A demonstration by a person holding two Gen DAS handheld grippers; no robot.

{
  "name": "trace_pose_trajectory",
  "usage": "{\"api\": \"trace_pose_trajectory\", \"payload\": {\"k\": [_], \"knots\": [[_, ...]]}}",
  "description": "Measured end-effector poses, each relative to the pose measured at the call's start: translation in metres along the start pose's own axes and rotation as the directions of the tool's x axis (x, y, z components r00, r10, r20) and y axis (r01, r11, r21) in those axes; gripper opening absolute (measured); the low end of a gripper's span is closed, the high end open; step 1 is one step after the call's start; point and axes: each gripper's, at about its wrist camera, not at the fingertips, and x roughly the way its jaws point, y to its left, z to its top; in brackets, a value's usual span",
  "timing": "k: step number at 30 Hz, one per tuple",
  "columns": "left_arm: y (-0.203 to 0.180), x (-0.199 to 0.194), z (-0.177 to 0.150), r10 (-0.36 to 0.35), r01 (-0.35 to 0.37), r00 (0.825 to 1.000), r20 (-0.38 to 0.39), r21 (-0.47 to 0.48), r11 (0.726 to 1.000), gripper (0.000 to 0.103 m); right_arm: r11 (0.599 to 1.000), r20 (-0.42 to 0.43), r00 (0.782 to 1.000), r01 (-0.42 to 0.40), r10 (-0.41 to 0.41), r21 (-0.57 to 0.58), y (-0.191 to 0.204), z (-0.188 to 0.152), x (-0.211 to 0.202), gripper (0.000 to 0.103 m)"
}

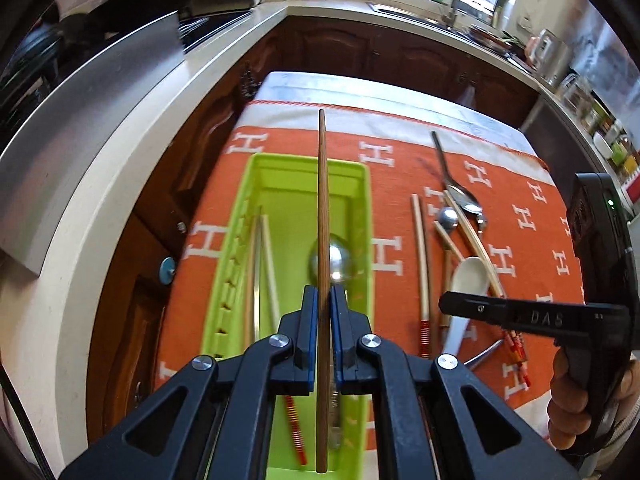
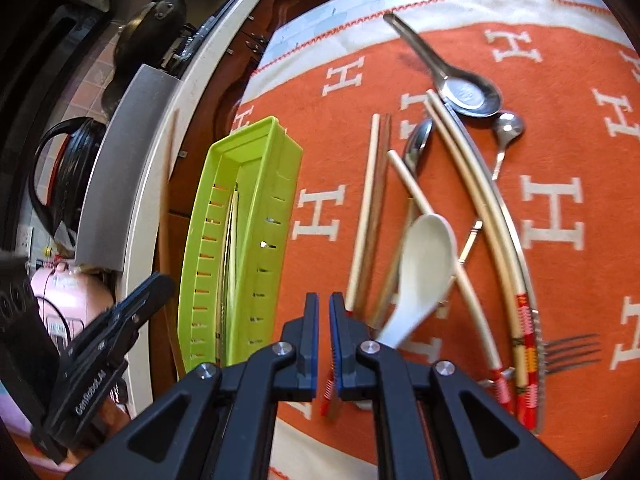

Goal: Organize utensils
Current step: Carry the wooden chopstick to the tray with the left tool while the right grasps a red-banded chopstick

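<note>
Clamping a brown chopstick (image 1: 322,208) lengthwise over the green tray (image 1: 360,208) at frame centre, the left tool (image 1: 324,300) lines it up for dropping in, while the right tool (image 2: 324,308), clenched empty, hangs above loose utensils on the desk (image 2: 460,40).

"DAS" on right gripper (image 1: 536,316); white "H" letters on orange cloth (image 2: 460,40)
</note>
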Motion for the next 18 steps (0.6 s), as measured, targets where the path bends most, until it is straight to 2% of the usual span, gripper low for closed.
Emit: {"api": "trace_pose_trajectory", "payload": {"k": [10, 18], "knots": [[0.015, 0.011, -0.008, -0.018, 0.018, 1.0, -0.013, -0.012, 1.0, 0.004, 0.986, -0.038, 0.986, 0.163, -0.161, 0.035, 0.007, 0.009, 0.03, 0.009], [0.026, 0.021, -0.016, -0.03, 0.029, 0.999, -0.039, -0.035, 0.999, 0.004, 0.952, -0.025, 0.951, 0.307, -0.307, 0.003, 0.019, 0.014, 0.042, 0.009]]}}
